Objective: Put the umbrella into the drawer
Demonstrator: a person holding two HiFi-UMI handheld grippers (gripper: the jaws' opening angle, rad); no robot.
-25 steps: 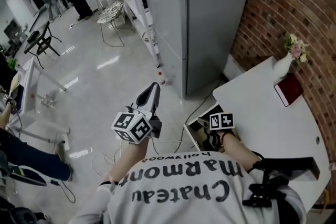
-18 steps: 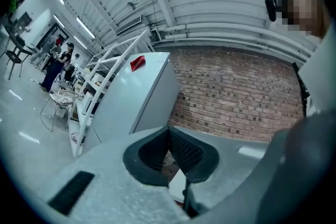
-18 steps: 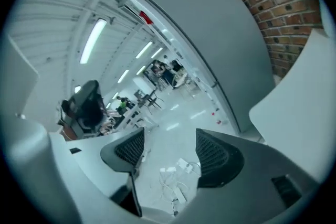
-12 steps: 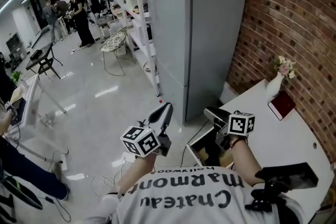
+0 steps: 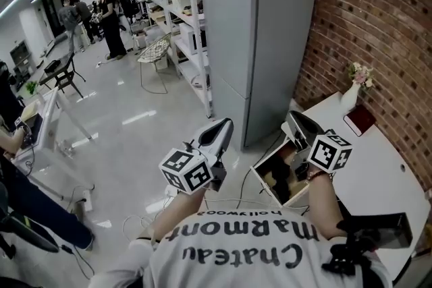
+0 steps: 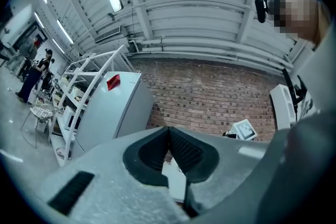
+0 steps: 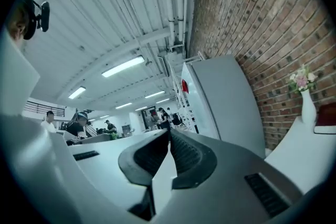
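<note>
White drawer (image 5: pixel 257 174) is seen open beside the bench (image 5: pixel 378 162), with a dark thing, probably the umbrella (image 5: pixel 281 183), inside. Left gripper (image 5: pixel 225 126) and right gripper (image 5: pixel 293 119) are held above it, fingers pressed together on nothing, probably because the load is delivered.

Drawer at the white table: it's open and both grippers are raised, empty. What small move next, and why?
Probably lower the right gripper to the drawer front and nudge it shut: a dark thing, likely the umbrella, already lies inside, and the left gripper too is shut on nothing.
</note>
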